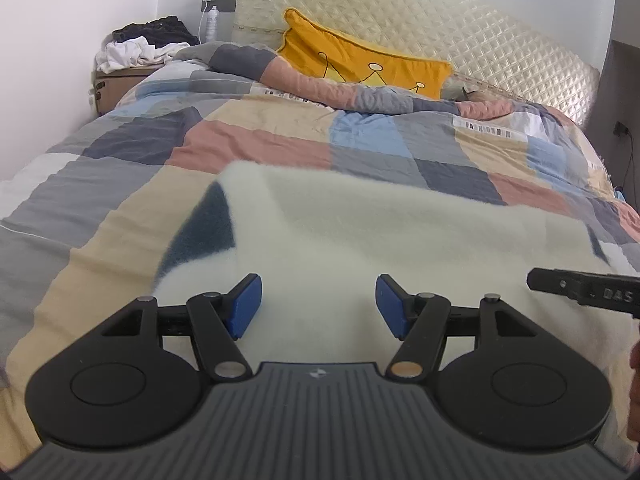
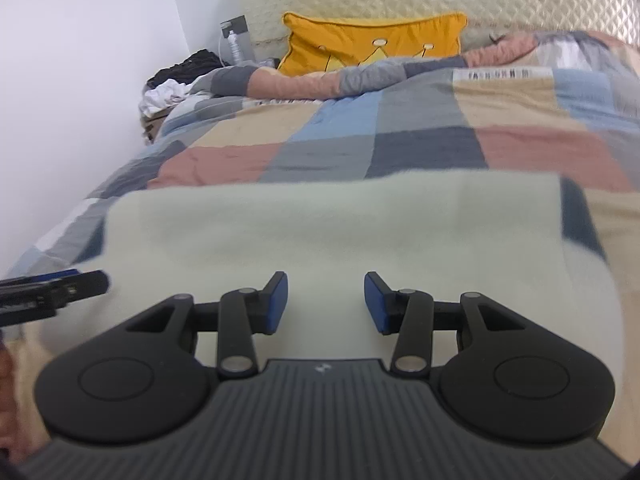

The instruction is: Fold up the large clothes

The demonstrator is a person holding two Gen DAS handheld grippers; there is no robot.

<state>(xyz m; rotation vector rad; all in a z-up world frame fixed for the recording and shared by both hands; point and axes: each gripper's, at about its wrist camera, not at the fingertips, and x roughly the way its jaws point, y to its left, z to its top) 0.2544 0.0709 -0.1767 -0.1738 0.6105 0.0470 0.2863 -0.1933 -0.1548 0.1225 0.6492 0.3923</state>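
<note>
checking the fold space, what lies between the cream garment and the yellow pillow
Only the patchwork duvet, flat squares then a bunched ridge before the yellow pillow; nothing else sits beyond the cream garment. Both wrist views show it.

Garment [image 1: 400, 240]: cream-white fleece with dark blue patches at its side edges. Duvet [image 1: 248, 148]: patchwork checks of grey, dark navy, pale blue, salmon pink, tan and white, with white strips of dark lettering. Cushion [image 1: 360, 64]: mustard yellow, crown drawn in dark lines; headboard [image 1: 420, 12] cream, diamond-quilted; gripper pads [image 1: 246, 306] blue on black arms.
</note>
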